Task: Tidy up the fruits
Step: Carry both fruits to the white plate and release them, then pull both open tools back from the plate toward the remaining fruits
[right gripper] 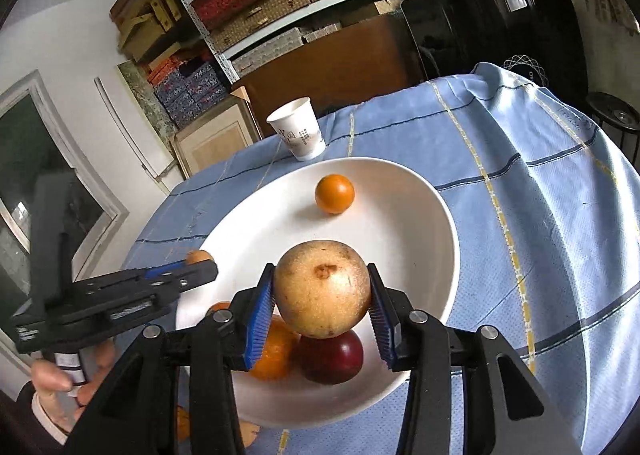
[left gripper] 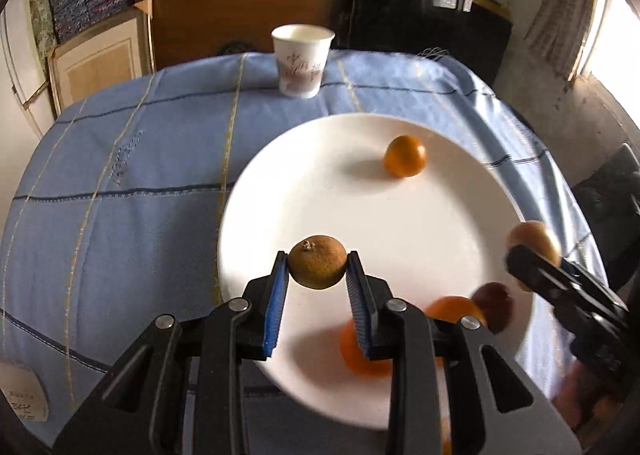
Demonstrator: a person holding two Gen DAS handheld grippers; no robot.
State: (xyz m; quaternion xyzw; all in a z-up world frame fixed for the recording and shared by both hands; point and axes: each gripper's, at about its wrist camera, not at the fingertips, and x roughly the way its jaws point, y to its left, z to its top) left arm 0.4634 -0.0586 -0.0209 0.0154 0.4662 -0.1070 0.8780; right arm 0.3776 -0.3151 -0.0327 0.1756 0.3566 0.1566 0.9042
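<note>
A large white plate lies on the blue cloth. My left gripper is shut on a small brownish mandarin above the plate's near left part; it shows in the right wrist view. My right gripper is shut on a big tan pear above the plate; it shows at the right edge of the left wrist view. On the plate lie a small orange, a larger orange and a dark red fruit.
A white paper cup stands on the blue checked tablecloth beyond the plate. Shelves with boxes and a dark panel stand behind the table. The cloth hangs over the table's right edge. More orange fruit lies near the plate's front.
</note>
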